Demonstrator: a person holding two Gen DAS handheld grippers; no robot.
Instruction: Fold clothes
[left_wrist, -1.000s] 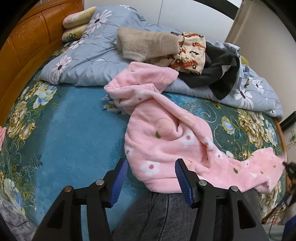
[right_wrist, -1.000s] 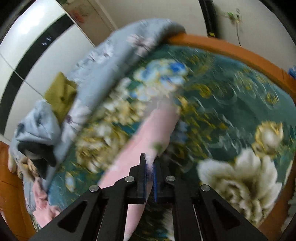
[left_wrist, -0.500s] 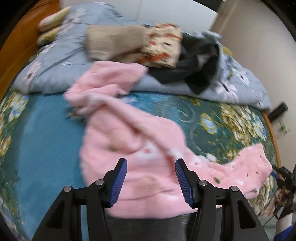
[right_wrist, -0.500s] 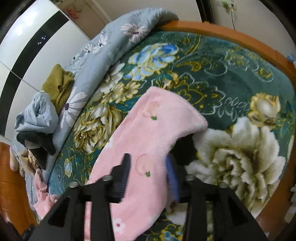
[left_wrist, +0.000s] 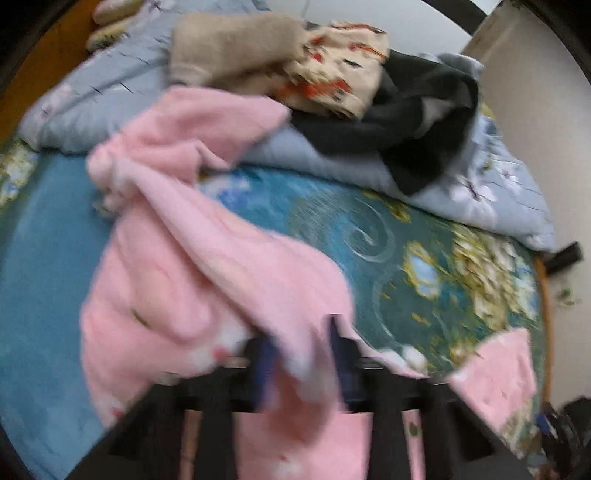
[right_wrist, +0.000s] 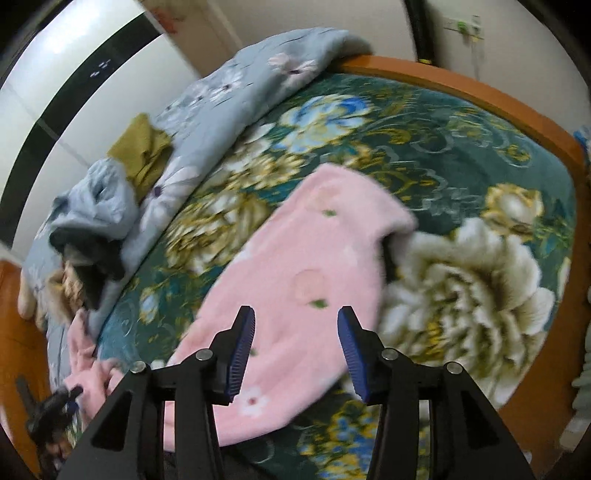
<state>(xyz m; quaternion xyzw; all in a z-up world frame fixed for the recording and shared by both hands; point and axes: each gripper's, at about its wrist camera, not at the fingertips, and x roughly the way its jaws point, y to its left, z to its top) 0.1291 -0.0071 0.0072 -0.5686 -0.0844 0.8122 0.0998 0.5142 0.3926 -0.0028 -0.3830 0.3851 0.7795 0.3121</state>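
Note:
A pink fleece garment (left_wrist: 192, 266) with small flower prints lies spread across the floral bed cover (left_wrist: 424, 251). My left gripper (left_wrist: 301, 358) has its jaws narrowed around a raised fold of the pink fleece; the view is blurred. My right gripper (right_wrist: 295, 350) is open and empty, hovering just above the garment's far end (right_wrist: 314, 266), which lies flat on the cover.
A pile of clothes sits on the grey-blue flowered quilt (left_wrist: 110, 92) at the back: a beige piece (left_wrist: 229, 48), a cream printed one (left_wrist: 340, 85), a black one (left_wrist: 417, 122). An olive garment (right_wrist: 142, 155) lies on the quilt. The wooden bed frame (right_wrist: 480, 96) rims the mattress.
My right gripper let go of the pink garment's end and opened wide. My left gripper moved forward over the garment and narrowed its jaws around a fold.

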